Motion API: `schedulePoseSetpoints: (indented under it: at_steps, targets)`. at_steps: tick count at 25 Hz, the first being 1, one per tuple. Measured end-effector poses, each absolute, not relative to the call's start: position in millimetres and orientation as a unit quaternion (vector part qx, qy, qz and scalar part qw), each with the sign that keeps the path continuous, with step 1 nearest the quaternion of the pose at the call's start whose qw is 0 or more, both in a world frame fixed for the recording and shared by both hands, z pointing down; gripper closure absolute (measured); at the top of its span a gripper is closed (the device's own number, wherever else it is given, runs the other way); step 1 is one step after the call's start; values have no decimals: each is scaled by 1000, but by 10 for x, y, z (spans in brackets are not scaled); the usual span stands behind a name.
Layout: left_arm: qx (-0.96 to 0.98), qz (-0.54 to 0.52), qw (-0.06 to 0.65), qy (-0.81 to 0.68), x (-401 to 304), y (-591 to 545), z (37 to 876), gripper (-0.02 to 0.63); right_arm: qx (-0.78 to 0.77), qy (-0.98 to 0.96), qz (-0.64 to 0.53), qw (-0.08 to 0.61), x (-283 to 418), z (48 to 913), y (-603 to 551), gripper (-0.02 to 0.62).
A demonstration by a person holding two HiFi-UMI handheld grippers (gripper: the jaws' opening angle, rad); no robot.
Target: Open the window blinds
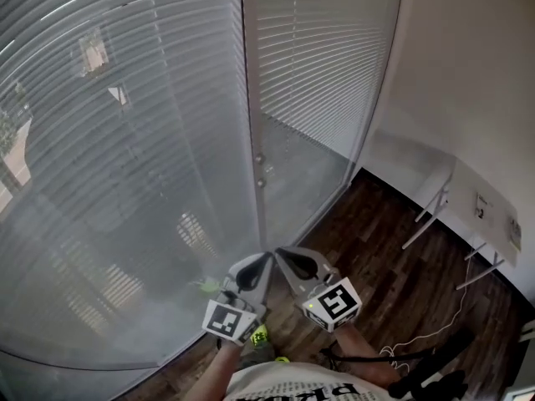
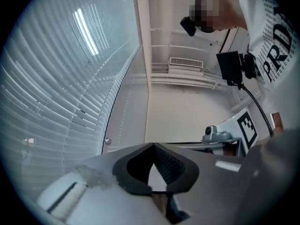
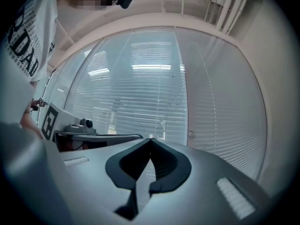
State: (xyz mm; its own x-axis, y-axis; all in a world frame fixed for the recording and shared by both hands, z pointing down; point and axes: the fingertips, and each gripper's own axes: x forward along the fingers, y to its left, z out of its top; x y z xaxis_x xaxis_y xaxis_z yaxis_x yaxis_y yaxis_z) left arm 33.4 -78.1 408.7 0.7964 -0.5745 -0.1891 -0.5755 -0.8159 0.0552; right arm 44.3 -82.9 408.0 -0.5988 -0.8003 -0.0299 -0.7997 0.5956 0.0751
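White slatted blinds (image 1: pixel 125 140) hang lowered over the glass on both sides of the mullion (image 1: pixel 249 98). Just below the mullion's foot, 2 grippers sit side by side: left gripper (image 1: pixel 264 261) and right gripper (image 1: pixel 282 255), each with jaws pressed together, pinching nothing, apart from the blinds.

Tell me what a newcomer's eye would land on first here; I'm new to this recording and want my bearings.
The horizontal blinds dominate, hanging across the glass over the left and top of the head view and split by a white frame post. Low at centre, the left gripper and right gripper sit side by side, both shut and empty, tips towards the window. Dark wooden floor fills the lower right.
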Motion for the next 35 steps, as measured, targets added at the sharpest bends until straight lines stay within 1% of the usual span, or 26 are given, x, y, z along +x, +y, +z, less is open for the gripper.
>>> schedulePoseSetpoints:
  at_steps: [6, 12, 14, 22, 32, 35]
  targets:
    - [-945, 111, 12, 308, 354, -1260, 3824, 614, 455, -888, -57, -1, 453, 3884, -1311, 588]
    - [-950, 82, 28, 301, 321, -1596, 3913, 614, 459, -886, -63, 6, 422, 3882, -1626, 588]
    - [-949, 80, 22, 303, 311, -1680, 3908, 614, 461, -885, -65, 9, 414, 3873, -1716, 588]
    - [-951, 81, 4, 299, 198, -2025, 3972, 614, 468, -879, -88, 35, 296, 3894, -2089, 588]
    - [-959, 79, -1, 272, 181, -2270, 4144, 614, 489, -859, -119, 93, 269, 4068, -2395, 583]
    - [-959, 78, -3, 272, 187, -2343, 4211, 614, 498, -852, -127, 101, 291, 4104, -2492, 562]
